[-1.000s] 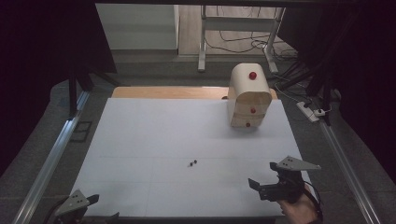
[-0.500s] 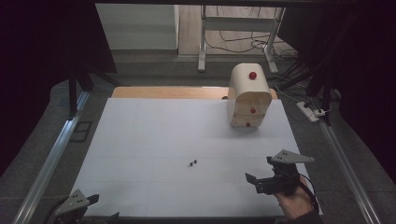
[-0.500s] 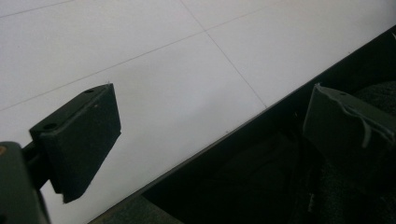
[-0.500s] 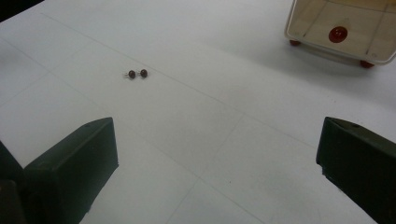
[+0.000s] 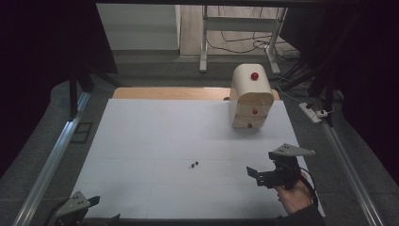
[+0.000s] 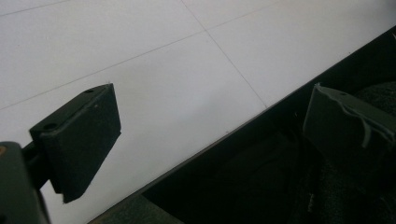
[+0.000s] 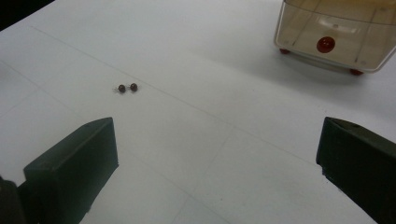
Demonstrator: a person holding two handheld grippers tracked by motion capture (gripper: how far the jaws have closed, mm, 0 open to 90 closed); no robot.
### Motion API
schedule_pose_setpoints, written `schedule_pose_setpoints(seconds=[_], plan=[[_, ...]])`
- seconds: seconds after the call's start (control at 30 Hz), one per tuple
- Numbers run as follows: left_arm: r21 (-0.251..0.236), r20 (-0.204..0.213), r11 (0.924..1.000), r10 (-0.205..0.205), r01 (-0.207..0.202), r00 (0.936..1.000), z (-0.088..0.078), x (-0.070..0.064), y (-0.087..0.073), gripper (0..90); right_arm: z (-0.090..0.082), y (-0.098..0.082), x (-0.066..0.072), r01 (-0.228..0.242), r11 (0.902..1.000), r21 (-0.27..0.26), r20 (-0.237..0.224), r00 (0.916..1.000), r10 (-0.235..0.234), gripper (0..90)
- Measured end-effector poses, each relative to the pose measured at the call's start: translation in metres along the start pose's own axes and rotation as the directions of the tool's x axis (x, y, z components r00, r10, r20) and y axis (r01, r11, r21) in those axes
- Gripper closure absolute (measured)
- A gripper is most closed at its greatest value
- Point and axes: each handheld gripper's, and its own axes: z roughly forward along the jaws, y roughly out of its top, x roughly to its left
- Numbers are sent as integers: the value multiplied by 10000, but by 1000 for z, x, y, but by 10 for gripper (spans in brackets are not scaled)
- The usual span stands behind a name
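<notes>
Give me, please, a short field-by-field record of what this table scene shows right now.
surface: white table
small items: two dark beads lying side by side near the table's middle
container: cream drawer box with red knobs, far right
right gripper: open, above the table's near right part, pointed toward the beads
left gripper: open, at the table's near left edge
contact: neither gripper touches anything
</notes>
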Motion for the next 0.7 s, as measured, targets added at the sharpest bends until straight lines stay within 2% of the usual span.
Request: schedule_pose_setpoints(seconds=[0.27, 0.7], plan=[[15, -6, 10000, -19, 19, 10000, 0, 0, 0, 47, 6, 7, -4, 8, 10000, -34, 215, 9998, -7, 0], [19, 25, 10000, -47, 47, 10000, 0, 1, 0, 47, 17, 22, -9, 136, 9999, -18, 255, 9996, -135, 0]])
